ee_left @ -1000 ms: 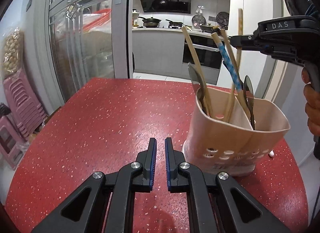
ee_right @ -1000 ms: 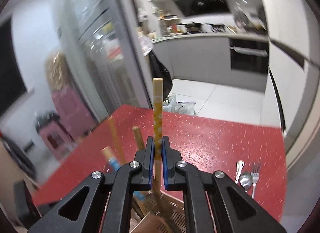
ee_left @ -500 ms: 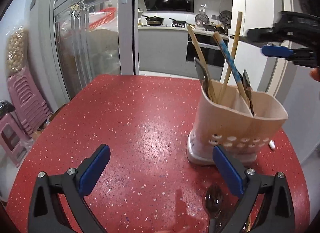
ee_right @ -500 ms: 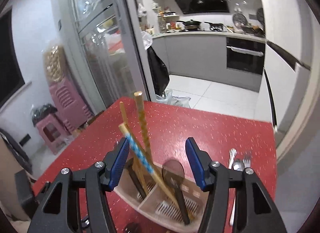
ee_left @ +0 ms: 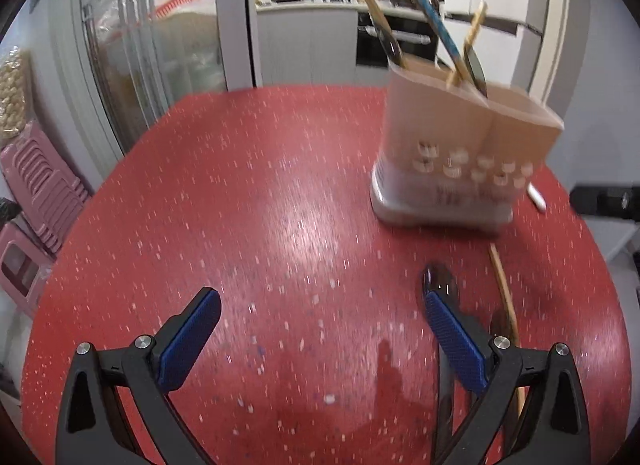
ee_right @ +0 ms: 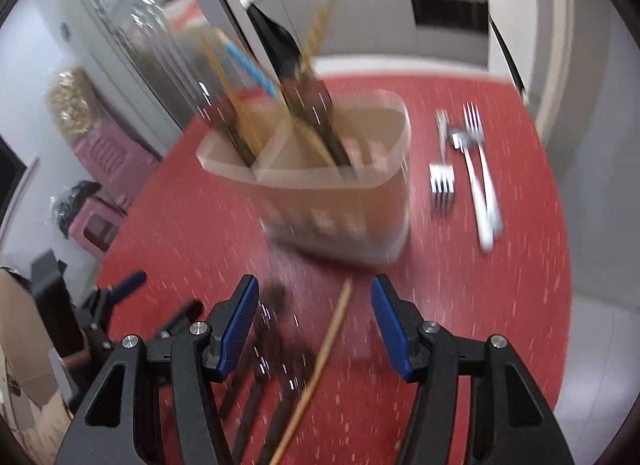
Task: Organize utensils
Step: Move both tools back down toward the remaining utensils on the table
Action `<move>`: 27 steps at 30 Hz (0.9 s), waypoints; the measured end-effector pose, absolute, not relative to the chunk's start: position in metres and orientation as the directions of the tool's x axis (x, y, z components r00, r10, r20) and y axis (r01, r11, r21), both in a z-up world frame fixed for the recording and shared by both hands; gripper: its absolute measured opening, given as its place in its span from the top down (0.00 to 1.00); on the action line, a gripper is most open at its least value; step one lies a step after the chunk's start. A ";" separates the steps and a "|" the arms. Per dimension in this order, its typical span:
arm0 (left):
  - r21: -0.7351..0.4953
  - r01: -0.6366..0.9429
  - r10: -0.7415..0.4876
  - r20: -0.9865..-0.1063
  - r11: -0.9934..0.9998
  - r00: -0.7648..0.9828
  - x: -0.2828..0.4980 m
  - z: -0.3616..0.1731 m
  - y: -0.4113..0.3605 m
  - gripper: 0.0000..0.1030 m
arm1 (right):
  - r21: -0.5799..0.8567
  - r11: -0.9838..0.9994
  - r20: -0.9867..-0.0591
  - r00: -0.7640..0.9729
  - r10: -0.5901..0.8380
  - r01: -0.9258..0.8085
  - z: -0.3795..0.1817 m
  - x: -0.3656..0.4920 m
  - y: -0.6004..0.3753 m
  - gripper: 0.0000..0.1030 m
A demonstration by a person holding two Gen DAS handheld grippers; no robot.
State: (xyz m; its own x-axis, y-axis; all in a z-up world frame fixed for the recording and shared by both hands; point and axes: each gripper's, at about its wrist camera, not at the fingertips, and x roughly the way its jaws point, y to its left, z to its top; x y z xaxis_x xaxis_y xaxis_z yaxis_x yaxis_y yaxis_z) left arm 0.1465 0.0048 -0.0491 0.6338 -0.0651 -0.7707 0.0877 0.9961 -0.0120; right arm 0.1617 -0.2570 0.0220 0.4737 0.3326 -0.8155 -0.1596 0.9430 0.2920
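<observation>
While both tools tilt steeply down at the red table (ee_left: 280, 193), the left gripper (ee_left: 320, 329) gapes wide and empty at lower frame, the right gripper (ee_right: 314, 321) half-spread over a loose chopstick (ee_right: 320, 361). Beyond, the beige utensil holder (ee_right: 320, 193) stands mid-frame; forks (ee_right: 472, 161) lie right.

Beige plastic utensil holder (ee_right: 340, 201) stands upright beyond my right tool, wooden chopstick (ee_right: 320, 361) lying flat between its jaws.
</observation>
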 end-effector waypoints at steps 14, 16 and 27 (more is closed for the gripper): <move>-0.054 0.149 -0.125 -0.841 0.987 0.527 0.148 -0.075 -0.011 0.00 | 0.278 0.960 -0.915 0.304 0.264 0.004 -0.045 0.170 -0.255 0.56; -0.051 0.159 -0.127 -0.846 0.986 0.519 0.149 -0.077 -0.013 0.00 | 0.265 0.964 -0.920 0.299 0.252 0.005 -0.046 0.174 -0.252 0.57; -0.027 0.207 -0.126 -0.868 0.978 0.481 0.142 -0.085 -0.017 0.00 | 0.110 0.993 -0.951 0.285 0.117 -0.041 -0.051 0.184 -0.216 0.69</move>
State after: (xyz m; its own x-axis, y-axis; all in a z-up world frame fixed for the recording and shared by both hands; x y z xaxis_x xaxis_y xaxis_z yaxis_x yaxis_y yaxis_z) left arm 0.1420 -0.0167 -0.0852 0.4806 -0.1260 -0.8678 0.2070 0.9780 -0.0273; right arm 0.1835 -0.2158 -0.0511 0.2854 0.1174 -0.9512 -0.0413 0.9931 0.1101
